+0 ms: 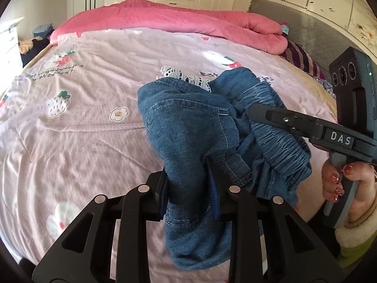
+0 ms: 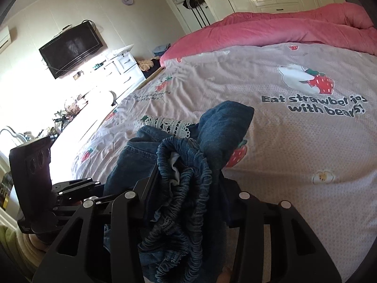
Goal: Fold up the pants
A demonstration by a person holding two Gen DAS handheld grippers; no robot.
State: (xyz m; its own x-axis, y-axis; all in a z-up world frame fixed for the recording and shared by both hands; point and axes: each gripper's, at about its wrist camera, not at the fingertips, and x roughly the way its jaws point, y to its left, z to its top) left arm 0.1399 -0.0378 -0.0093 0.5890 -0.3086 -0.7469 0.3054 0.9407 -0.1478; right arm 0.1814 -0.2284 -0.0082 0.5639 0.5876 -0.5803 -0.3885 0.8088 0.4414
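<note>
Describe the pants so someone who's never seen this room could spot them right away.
Look at the bed with the pale pink strawberry-print cover. Bunched near its near edge are the pants, blue denim with a gathered elastic waistband and a white lace trim, the only dark blue thing on that cover.

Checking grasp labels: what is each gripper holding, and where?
Both hold the denim pants. The left gripper pinches a stitched edge fold; the right gripper clamps the elastic waistband.
</note>
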